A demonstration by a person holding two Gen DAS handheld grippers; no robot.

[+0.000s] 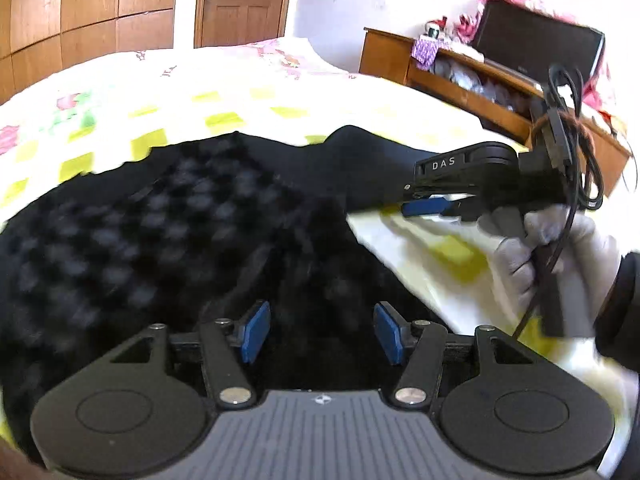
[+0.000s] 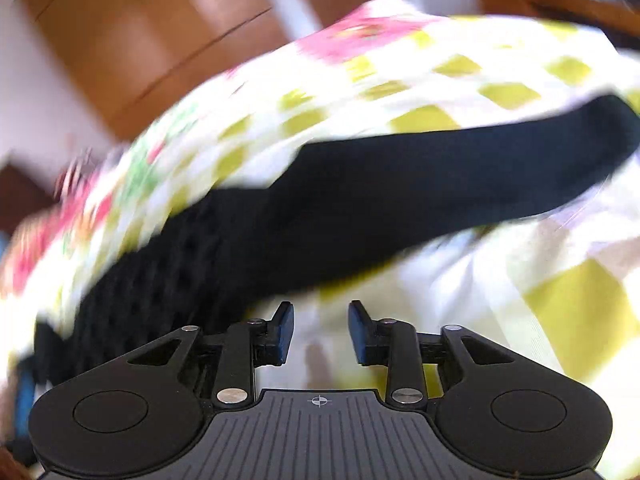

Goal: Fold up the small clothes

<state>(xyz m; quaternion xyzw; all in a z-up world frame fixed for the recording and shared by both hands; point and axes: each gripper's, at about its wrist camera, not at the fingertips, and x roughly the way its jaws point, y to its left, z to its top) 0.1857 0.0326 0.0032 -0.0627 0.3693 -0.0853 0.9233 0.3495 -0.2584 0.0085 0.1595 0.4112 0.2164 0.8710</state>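
One dark garment (image 1: pixel 168 232) lies spread on the bed (image 1: pixel 168 92), and two grippers are at work over it, each with two blue pads. The garment is black; much of it shows a raised, dotted or quilted weave with bluish-grey spots, while a plain black part (image 2: pixel 460 172) stretches away as a smooth band toward the right of the right wrist view. It rests flat on a sheet of white, yellow-green checks and pink flowers. The left gripper (image 1: pixel 320 332) hovers low over the near part of the garment, its jaws spread wide with only cloth seen beneath the gap, gripping nothing. The right gripper (image 2: pixel 320 330) also stands apart, narrower, over bare sheet just beside the garment's near edge, holding nothing. In the left view that right gripper (image 1: pixel 424 207) comes in from the side, held by a hand (image 1: pixel 552 256) in a white glove, its tip at the garment's right edge. One wooden door (image 1: pixel 244 0) and one low wooden shelf (image 1: pixel 460 76) stand beyond the bed. Both views are smeared by motion, the right one heavily, so the weave is hard to read, and the garment's near edge is hidden behind the left gripper's body.
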